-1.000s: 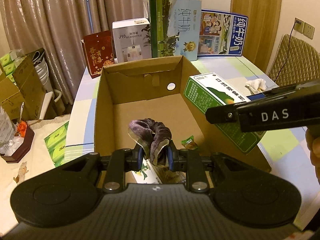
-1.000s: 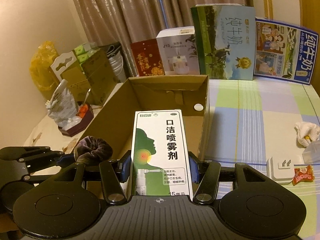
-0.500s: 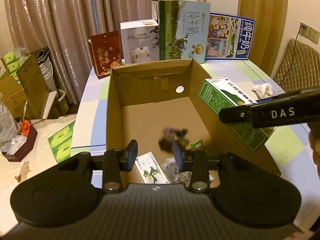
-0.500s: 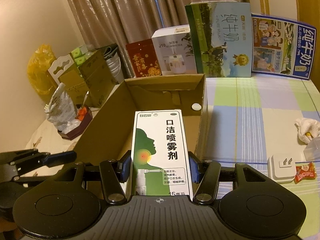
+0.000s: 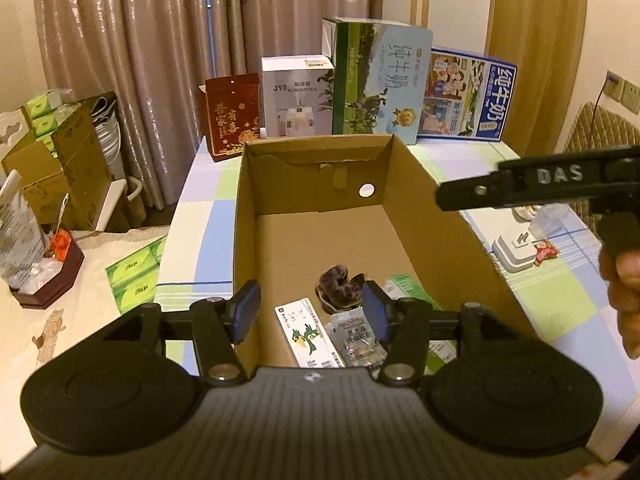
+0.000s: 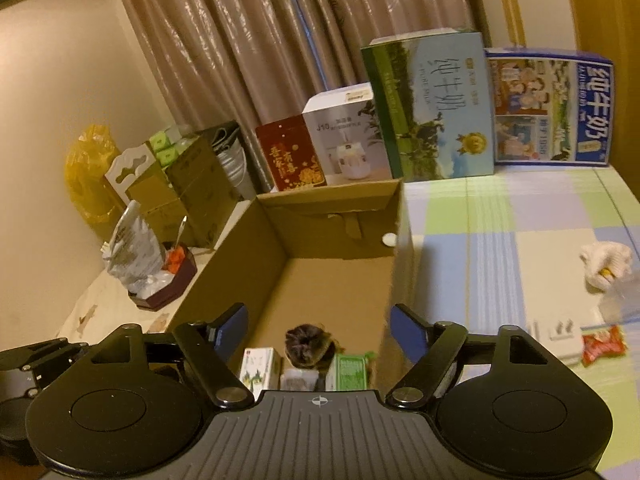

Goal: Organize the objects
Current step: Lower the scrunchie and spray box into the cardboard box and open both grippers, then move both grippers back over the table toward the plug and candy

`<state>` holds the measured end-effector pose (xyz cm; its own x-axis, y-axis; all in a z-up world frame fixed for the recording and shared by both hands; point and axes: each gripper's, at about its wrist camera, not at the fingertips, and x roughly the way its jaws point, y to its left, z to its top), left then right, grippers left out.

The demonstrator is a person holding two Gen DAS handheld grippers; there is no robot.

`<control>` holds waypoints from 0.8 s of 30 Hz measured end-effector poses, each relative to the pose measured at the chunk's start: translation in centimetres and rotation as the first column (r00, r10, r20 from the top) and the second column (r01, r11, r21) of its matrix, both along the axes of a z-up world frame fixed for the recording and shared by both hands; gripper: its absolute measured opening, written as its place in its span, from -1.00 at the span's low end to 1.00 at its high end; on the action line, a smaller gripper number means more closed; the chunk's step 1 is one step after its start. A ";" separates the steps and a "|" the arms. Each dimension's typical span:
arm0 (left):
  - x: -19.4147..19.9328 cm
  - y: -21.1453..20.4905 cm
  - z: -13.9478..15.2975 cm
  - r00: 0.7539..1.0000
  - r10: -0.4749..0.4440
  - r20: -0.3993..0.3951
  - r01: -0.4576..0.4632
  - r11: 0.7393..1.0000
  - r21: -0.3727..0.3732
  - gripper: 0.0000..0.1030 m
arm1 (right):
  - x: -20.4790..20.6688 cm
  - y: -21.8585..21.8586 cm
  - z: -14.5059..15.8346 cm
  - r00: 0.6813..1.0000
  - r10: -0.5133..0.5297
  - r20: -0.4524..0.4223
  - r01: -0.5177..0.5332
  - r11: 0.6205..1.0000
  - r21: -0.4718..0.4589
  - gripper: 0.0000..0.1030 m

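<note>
An open cardboard box point(image 5: 424, 216) stands on the checked table. On its floor lie a dark purple scrunchie point(image 5: 340, 286), a white carton with a green bird point(image 5: 306, 336), clear packets point(image 5: 360, 340) and a green spray box point(image 6: 350, 372). My left gripper point(image 5: 310, 314) hovers over the box's near end, its jaws opening with nothing between the pads. My right gripper point(image 6: 319, 330) hangs above the same end, its jaws also opening and empty, with the scrunchie point(image 6: 306, 346) below it. In the left wrist view the right gripper's fingers point(image 5: 520, 188) reach in from the right, held by a hand point(image 5: 624, 292).
Behind the box stand a red gift box point(image 5: 232, 118), a white humidifier box point(image 5: 298, 96) and two milk cartons point(image 5: 380, 80). Right of the box lie a white plug adapter point(image 5: 514, 250), a red sweet point(image 6: 602, 344) and a white cloth point(image 6: 604, 266). Tissue packs point(image 5: 132, 280) lie to the left.
The left gripper let go of the scrunchie, which dropped to the box floor. The right gripper released the green spray box into the box. Both grippers pulled back and up a little.
</note>
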<state>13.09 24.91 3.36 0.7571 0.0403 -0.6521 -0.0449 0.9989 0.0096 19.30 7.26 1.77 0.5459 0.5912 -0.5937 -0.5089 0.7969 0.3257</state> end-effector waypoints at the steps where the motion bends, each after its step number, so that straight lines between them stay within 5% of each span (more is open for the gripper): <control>1: -0.3 -0.1 0.1 1.000 0.003 0.002 -0.003 1.000 -0.004 0.08 | -0.5 -0.4 0.1 1.000 -0.006 -0.001 0.006 1.000 0.000 0.54; 14: -5.7 -3.0 1.7 0.999 0.038 0.020 -0.037 0.998 -0.057 0.70 | -7.3 -6.0 0.5 0.999 -0.031 -0.011 0.031 0.999 -0.022 0.80; 18: -7.3 -4.5 2.1 0.999 0.043 0.029 -0.042 0.998 -0.047 0.81 | -8.8 -8.0 0.9 0.999 -0.046 -0.004 0.046 0.999 -0.027 0.96; 24: -9.1 -6.5 2.8 0.997 0.050 0.052 -0.046 0.997 -0.069 0.98 | -10.6 -11.3 1.1 0.996 -0.086 -0.019 0.085 0.996 -0.037 0.96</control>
<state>3.99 18.39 6.18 0.7891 0.0342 -0.6133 -0.0914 0.9939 -0.0622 8.71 -4.03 2.86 0.5810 0.5212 -0.6252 -0.4320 0.8484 0.3058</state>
